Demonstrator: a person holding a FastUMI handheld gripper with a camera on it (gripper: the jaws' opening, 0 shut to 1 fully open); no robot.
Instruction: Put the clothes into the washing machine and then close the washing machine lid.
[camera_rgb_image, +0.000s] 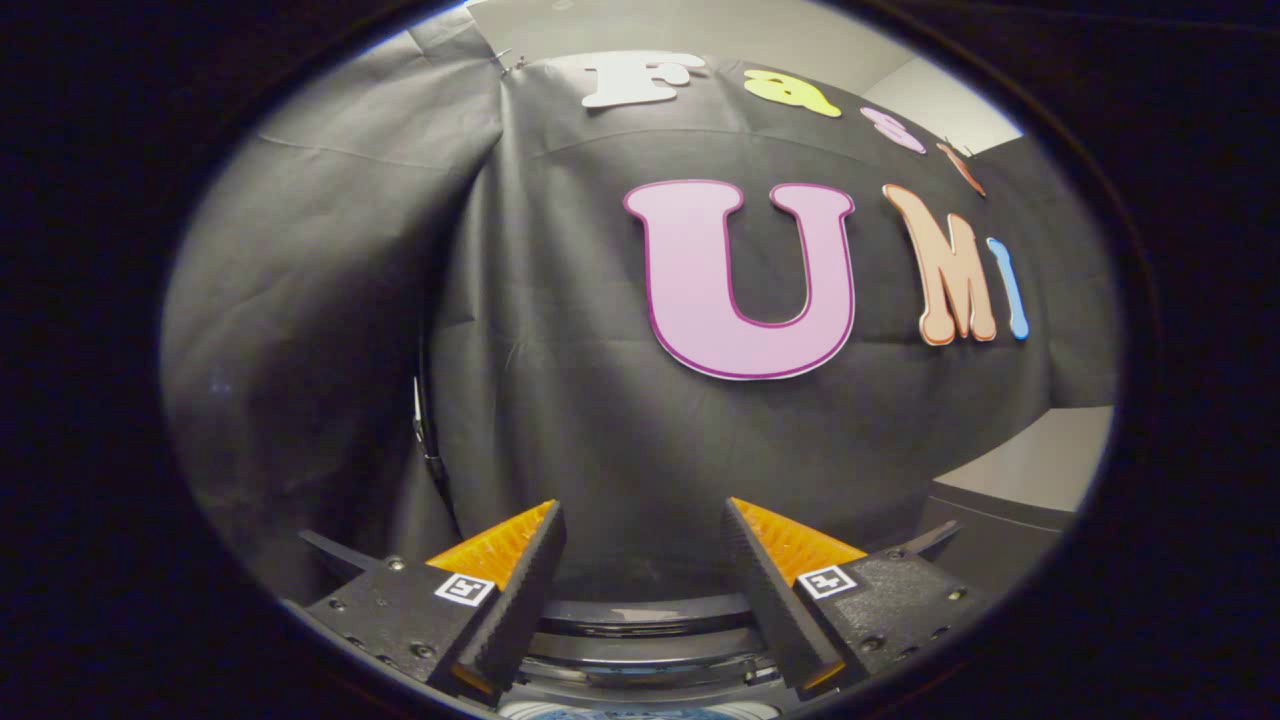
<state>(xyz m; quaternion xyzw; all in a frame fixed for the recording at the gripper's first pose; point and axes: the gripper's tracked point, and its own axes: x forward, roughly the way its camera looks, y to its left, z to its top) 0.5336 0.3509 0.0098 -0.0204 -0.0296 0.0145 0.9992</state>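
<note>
Hand-held gripper (643, 512) holds its fingers (520, 590) apart, gripping nothing. Below them lies the washing machine rim (640, 612), before the black cloth wall (560, 400).

The gripper (643, 520) has its two fingers apart with nothing between them, the washing machine (640, 625) sits low down just under and past them (only its round rim shows) — and the cloth wall (560, 380) stands behind.
</note>
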